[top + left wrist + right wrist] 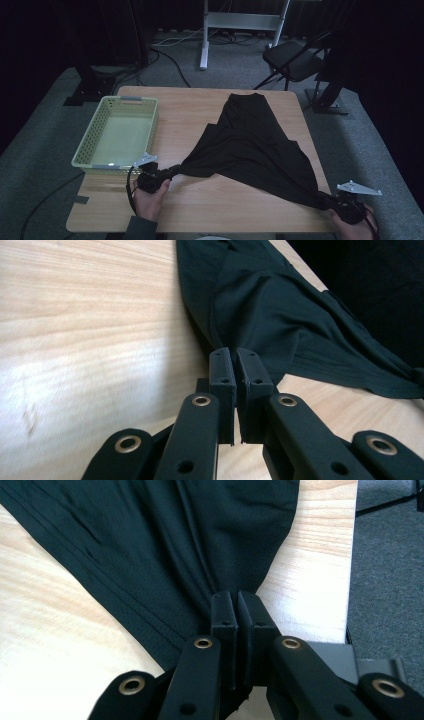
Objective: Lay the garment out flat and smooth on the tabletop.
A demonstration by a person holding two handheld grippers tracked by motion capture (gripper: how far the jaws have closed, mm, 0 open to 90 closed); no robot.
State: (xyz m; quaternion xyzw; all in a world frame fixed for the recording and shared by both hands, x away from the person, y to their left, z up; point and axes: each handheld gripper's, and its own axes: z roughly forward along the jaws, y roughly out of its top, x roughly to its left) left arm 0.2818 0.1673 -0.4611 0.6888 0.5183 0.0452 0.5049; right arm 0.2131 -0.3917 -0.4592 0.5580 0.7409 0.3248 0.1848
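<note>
Both grippers, left [159,176] and right [334,202], are clamped on bunched corners of the black cloth [252,142] spread beside the basket [85,150], soft, light, limp stuff that looks best pinched at its gathered edges.

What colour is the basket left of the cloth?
Pale yellow-green, with perforated walls; the basket shows best in the high view.
</note>
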